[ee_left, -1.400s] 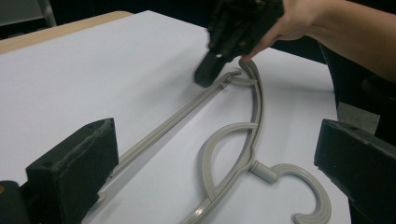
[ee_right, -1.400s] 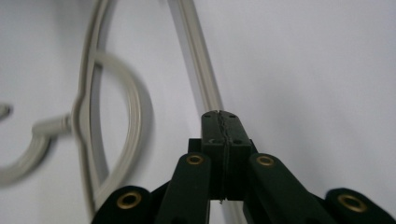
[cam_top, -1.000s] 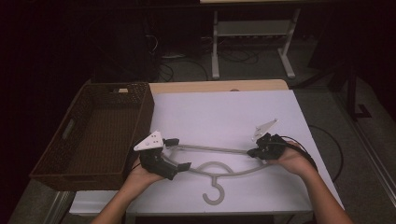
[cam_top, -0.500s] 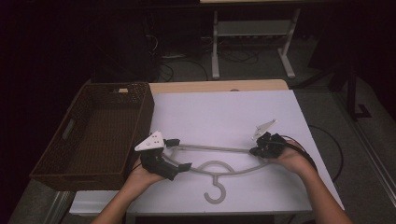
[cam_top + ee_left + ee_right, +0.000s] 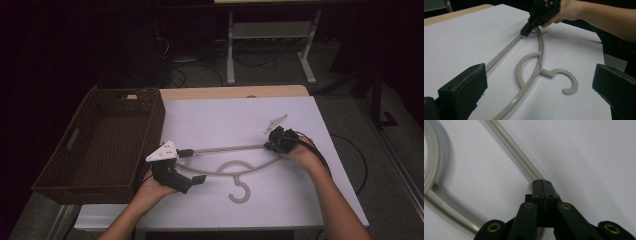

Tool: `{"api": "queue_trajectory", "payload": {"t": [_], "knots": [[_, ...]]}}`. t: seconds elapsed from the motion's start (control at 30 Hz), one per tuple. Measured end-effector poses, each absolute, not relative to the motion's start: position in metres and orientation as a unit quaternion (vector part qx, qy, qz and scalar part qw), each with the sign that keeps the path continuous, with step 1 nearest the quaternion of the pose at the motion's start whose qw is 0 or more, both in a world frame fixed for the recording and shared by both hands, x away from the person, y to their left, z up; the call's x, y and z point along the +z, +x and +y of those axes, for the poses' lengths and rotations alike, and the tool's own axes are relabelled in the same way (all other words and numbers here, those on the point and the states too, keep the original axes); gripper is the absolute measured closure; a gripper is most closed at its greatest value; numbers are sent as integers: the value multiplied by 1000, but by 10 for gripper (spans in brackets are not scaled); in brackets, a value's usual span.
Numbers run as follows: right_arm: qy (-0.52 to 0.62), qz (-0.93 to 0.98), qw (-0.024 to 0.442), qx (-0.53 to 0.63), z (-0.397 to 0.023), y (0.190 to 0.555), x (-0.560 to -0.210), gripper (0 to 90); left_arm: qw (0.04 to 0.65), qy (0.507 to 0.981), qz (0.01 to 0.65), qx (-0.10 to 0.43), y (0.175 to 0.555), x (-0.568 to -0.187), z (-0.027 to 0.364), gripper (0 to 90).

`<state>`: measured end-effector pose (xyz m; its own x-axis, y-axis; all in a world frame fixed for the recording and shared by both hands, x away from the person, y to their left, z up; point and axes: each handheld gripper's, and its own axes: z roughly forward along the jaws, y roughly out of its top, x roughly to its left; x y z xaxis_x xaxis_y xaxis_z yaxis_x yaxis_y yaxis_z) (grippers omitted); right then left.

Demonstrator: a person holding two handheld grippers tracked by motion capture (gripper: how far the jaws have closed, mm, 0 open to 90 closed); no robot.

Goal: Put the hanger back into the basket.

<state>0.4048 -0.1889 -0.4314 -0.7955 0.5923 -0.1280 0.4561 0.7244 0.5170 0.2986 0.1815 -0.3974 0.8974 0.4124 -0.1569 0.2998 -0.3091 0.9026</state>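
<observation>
The grey plastic clothes hanger lies flat on the white-covered bench, its hook pointing toward six o'clock in the high view, near the front edge. It looks light, thin and stiff, with smooth round rods that could roll or slip between flat pads; a firm pinch near a corner, where bar and shoulder meet, seems the safest hold. The right gripper is clenched on the hanger's right end, at about three o'clock of the hook, right where the straight bar joins the curved shoulder. The left gripper sits at nine o'clock with its jaws spread wide, released and holding nothing, the hanger's left end lying between them. The dark brown woven wicker basket stands just beside that gripper, farther toward nine o'clock, its near wall close enough to catch the hanger's tip when swung. Toward twelve o'clock the sheet offers open room; the six o'clock edge is near the hook.
</observation>
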Motion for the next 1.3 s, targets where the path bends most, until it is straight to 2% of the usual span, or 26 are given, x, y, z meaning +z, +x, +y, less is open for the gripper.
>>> {"api": "queue_trajectory", "payload": {"t": [0.17, 0.4, 0.53, 0.77, 0.83, 1.0, 1.17, 1.23, 1.3], "knots": [[306, 907, 161, 240, -184, 424, -434, 897, 545, 808, 219, 49, 299, -398, 181, 0], [328, 889, 144, 286, -190, 423, -428, 893, 540, 811, 221, 45, 301, -400, 179, 0], [335, 874, 140, 323, -192, 412, -416, 789, 538, 813, 219, 46, 303, -399, 178, 0], [337, 847, 146, 384, -192, 379, -391, 470, 520, 827, 211, 40, 310, -401, 173, 0], [337, 840, 148, 399, -194, 371, -386, 403, 516, 829, 212, 40, 313, -401, 171, 0], [337, 825, 157, 426, -203, 351, -376, 285, 505, 836, 210, 42, 320, -403, 170, 7], [339, 816, 159, 441, -210, 336, -376, 244, 481, 854, 195, 45, 328, -410, 166, 85], [336, 815, 163, 443, -211, 331, -376, 236, 474, 859, 189, 44, 331, -412, 165, 156], [339, 812, 158, 448, -212, 327, -377, 236, 467, 864, 186, 39, 335, -414, 164, 189]]}}
